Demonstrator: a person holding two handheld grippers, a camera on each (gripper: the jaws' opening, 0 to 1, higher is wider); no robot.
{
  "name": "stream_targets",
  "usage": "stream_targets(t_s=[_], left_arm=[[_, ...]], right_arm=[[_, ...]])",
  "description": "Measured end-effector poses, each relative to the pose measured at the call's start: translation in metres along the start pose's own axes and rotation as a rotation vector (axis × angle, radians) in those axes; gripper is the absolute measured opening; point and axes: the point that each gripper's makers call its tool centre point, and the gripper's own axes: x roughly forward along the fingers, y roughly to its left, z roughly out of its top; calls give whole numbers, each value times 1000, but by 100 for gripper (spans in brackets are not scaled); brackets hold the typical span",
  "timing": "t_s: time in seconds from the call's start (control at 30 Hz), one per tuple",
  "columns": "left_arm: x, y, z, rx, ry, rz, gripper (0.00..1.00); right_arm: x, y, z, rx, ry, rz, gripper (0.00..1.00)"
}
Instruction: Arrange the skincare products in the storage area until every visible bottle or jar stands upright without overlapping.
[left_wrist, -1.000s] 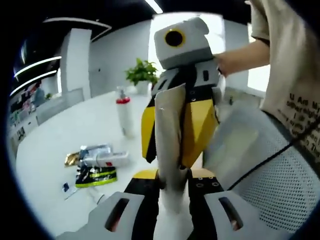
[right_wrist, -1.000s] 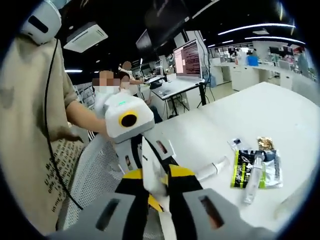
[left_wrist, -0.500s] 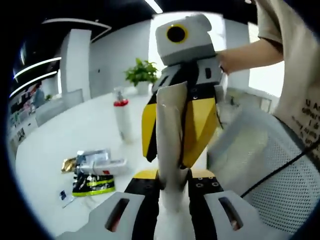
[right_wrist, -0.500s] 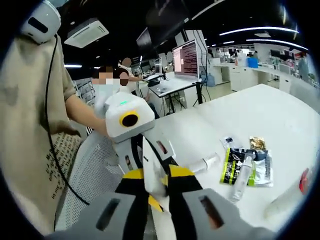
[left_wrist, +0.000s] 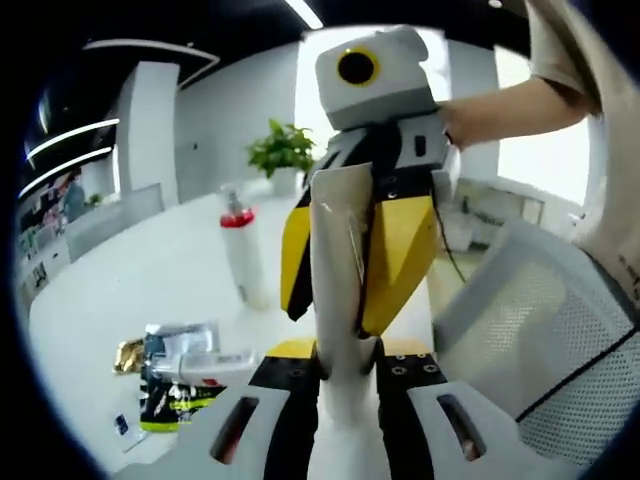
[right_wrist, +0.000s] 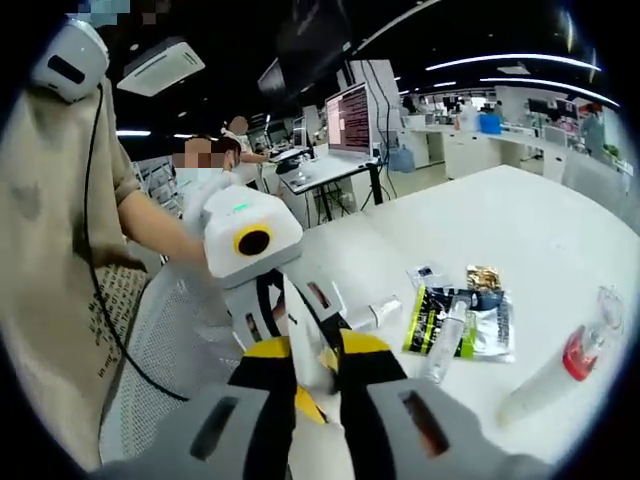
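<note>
a white tube (left_wrist: 340, 290) was held in the air between both tools, the left gripper (left_wrist: 338, 400) and right gripper (right_wrist: 315, 385) each clamped on it. a red-collared bottle (left_wrist: 240, 250) stood upright on the white table (left_wrist: 150, 270), near lying sachets (left_wrist: 185, 365).

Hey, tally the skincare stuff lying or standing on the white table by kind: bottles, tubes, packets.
Bottle with red collar: 1
Tubes: 2
Green-and-black packet: 1
Gold packet: 1
Total: 5
</note>
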Motion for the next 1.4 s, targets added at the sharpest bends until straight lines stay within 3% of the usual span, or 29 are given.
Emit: stream_targets(t_s=[0.43,1.1,1.4], left_arm=[[31,18,15,-2,-33,11,17],[52,37,27,15,-41,2,16],[58,48,28,20,-45,-4,16]], right_arm=[[-21,-33,-3,16,-7,-79,18],[-35,-68,2,73,-117,-218,24],[-43,-80,-5,104,-142,-279,27]])
